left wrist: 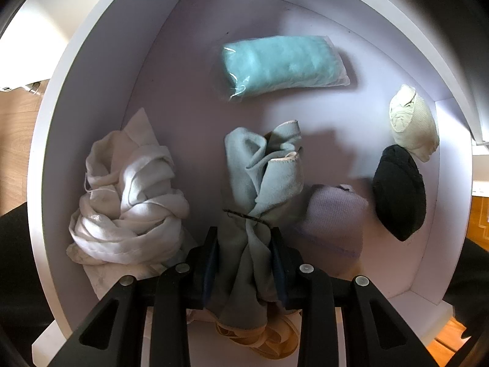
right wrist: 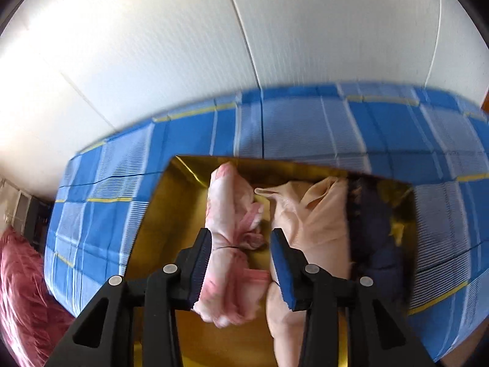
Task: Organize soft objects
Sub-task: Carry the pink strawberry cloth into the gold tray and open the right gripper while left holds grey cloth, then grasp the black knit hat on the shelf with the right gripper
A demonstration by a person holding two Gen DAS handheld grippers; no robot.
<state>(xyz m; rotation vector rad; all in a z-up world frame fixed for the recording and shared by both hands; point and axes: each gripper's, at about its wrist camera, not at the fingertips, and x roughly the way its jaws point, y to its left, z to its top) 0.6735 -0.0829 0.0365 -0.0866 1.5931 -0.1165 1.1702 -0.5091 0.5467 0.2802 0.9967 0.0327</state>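
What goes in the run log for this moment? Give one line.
left gripper: shut on grey-green cloth over white drawer | right gripper: open around pink cloth in gold box

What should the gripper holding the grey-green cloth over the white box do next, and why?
Probably lower and let go. The left gripper is shut on the grey-green cloth, which hangs over the white box's floor, in a gap between the white scarf and the lilac bundle. Setting it there keeps the pieces apart.
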